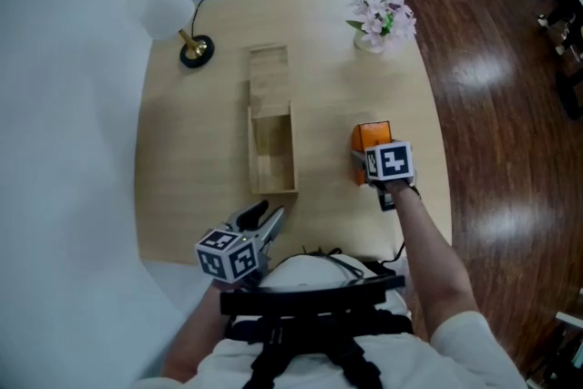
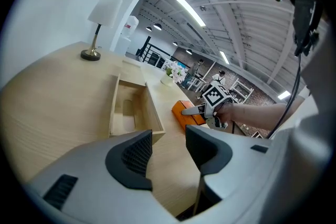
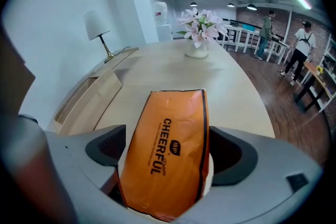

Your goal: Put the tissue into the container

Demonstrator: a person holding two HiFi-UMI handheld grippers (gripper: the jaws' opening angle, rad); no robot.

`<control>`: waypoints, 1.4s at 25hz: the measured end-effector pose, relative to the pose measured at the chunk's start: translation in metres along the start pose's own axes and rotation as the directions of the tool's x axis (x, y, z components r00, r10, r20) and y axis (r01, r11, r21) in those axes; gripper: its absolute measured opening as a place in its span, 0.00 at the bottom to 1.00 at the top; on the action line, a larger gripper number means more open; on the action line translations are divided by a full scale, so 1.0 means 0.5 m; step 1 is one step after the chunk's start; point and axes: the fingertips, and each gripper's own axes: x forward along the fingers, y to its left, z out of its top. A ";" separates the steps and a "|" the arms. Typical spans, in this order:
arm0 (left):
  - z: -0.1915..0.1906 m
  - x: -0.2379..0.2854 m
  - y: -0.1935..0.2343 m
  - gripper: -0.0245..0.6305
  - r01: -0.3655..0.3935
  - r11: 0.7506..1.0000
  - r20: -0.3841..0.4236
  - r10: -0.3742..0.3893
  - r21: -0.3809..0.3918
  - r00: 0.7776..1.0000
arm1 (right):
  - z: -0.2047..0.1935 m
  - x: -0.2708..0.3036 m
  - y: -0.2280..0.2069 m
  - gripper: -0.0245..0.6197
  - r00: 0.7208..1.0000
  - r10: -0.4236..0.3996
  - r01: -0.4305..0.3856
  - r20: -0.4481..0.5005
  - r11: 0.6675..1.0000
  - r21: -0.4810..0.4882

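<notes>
Dark wood floor [image 1: 492, 105] surrounds a pale wooden table [image 1: 182, 196] in the head view. A long wooden container [image 1: 252, 150] lies down the table's middle, its near half open at the top. The orange tissue pack [image 1: 369, 136] lies on the table to the right of the container, well apart from it. The right gripper [image 1: 363, 161] points steeply down over the pack's near end. The left gripper [image 1: 269, 216] sits by the near table edge, angled toward the container's near end. A lamp [image 1: 195, 48] and a vase of flowers [image 1: 381, 16] stand at the far end.

From the left gripper view, its jaws stand apart with only bare table between them (nothing is pinched). Beyond them the container's open compartment shows, with the pack to its right under the other gripper.

From the right gripper view, the jaws are spread wide and straddle the pack. The pads sit just beside its two long sides, and the wrapper shows no squeeze. The pack's long axis runs straight away between the jaws toward the flowers, roughly parallel with the container, printed face up.
</notes>
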 end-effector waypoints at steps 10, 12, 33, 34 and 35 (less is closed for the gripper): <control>-0.015 0.008 -0.004 0.33 -0.003 1.000 -0.031 0.003 -0.003 1.000 | -0.014 0.035 0.027 0.79 0.999 0.044 -0.043 -0.031 0.999 0.021; -0.018 0.007 -0.003 0.33 -0.004 1.000 -0.034 0.004 -0.007 0.999 | -0.017 0.043 0.017 0.79 0.999 0.028 -0.028 -0.037 0.999 0.020; -0.013 -0.010 0.012 0.33 0.002 1.000 -0.016 -0.002 -0.025 1.000 | -0.030 0.028 -0.018 0.76 0.999 0.015 -0.010 -0.047 0.996 0.088; -0.012 -0.011 0.012 0.33 0.003 1.000 -0.016 -0.003 -0.025 1.000 | -0.029 0.024 -0.021 0.75 0.999 0.010 -0.006 -0.042 0.996 0.090; -0.012 -0.011 0.013 0.33 0.003 1.000 -0.015 -0.004 -0.025 1.000 | -0.029 0.019 -0.023 0.75 0.999 0.007 -0.004 -0.035 0.995 0.096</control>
